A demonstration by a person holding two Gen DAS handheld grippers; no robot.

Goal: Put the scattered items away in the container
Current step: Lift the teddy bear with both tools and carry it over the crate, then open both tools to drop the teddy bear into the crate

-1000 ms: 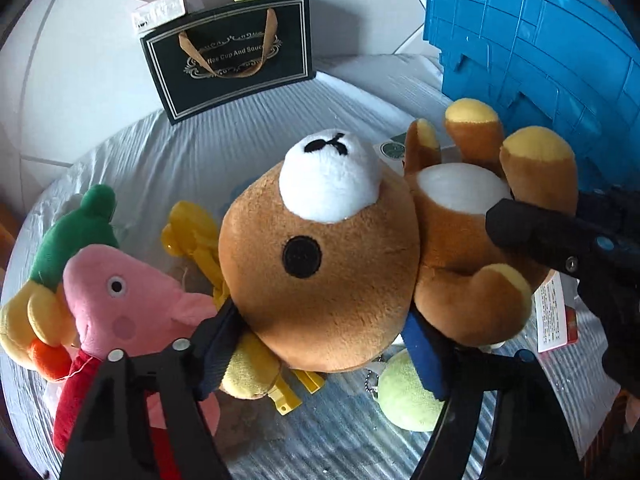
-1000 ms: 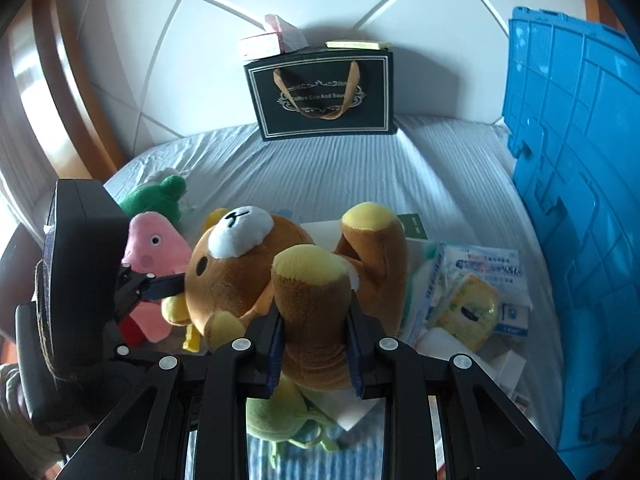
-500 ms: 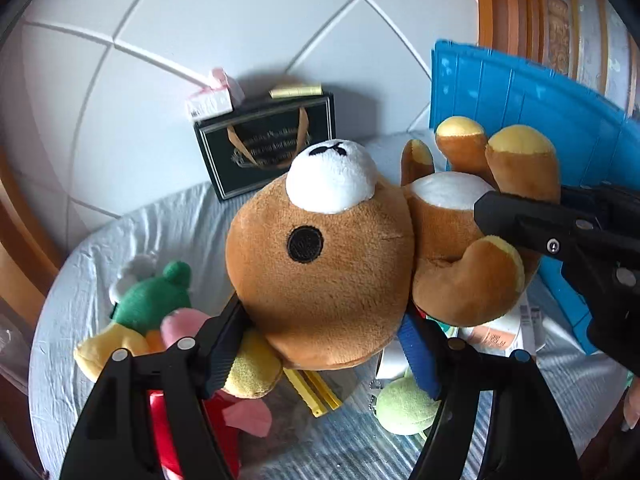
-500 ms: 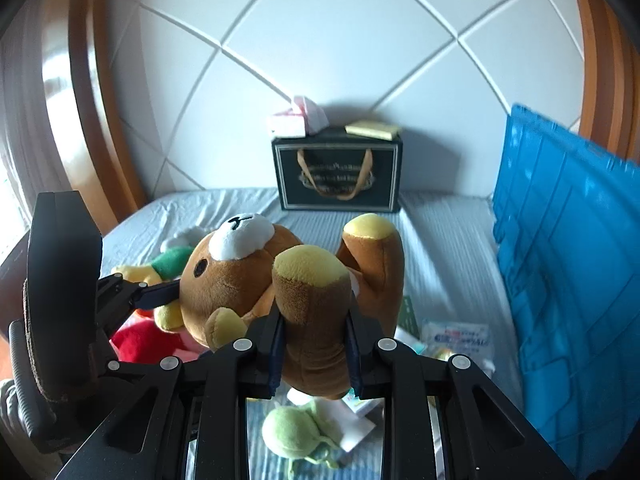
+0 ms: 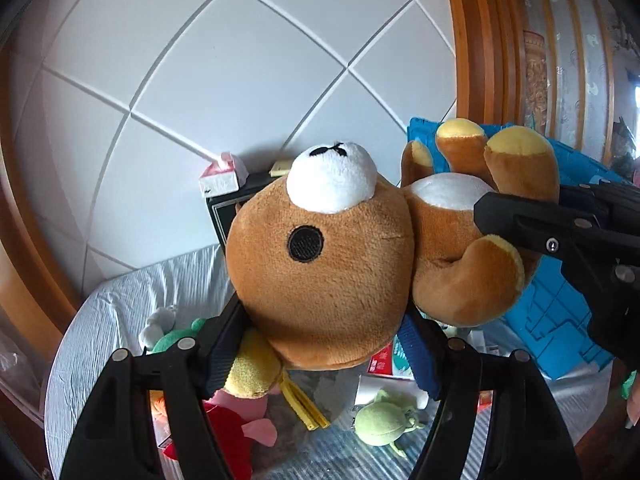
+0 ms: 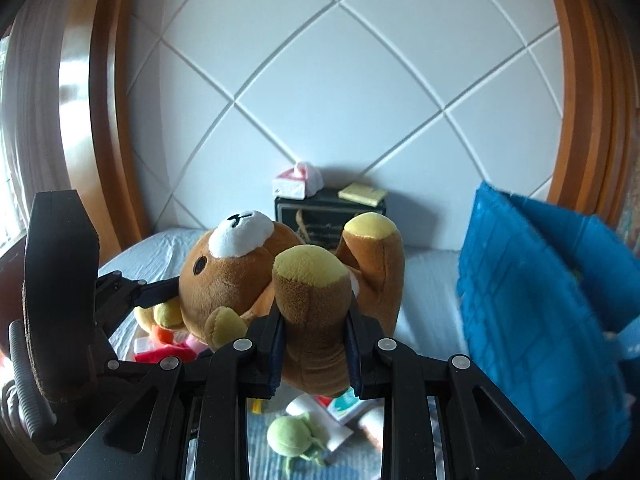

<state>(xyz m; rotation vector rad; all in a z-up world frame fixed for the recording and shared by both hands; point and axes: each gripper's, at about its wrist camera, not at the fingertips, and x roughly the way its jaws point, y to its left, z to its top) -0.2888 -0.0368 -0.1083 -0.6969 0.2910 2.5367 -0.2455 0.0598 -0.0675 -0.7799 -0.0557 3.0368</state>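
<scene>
The left claw [image 5: 324,344] clamps the teddy bear's [image 5: 324,276] head, the right claw [image 6: 314,346] pinches its leg; a blue crate [image 6: 532,292] stands beside them.

Each black tool [image 6: 314,354] has 2 blue-padded fingers [image 5: 222,350] and round silver screws.

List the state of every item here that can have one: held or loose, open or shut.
Brown bear plush: lifted off the bed, held by both grippers.
Left gripper: shut on the bear's head.
Right gripper: shut on the bear's leg.
Blue crate: standing at the right, not held.
Green plush: loose on the bed.
</scene>
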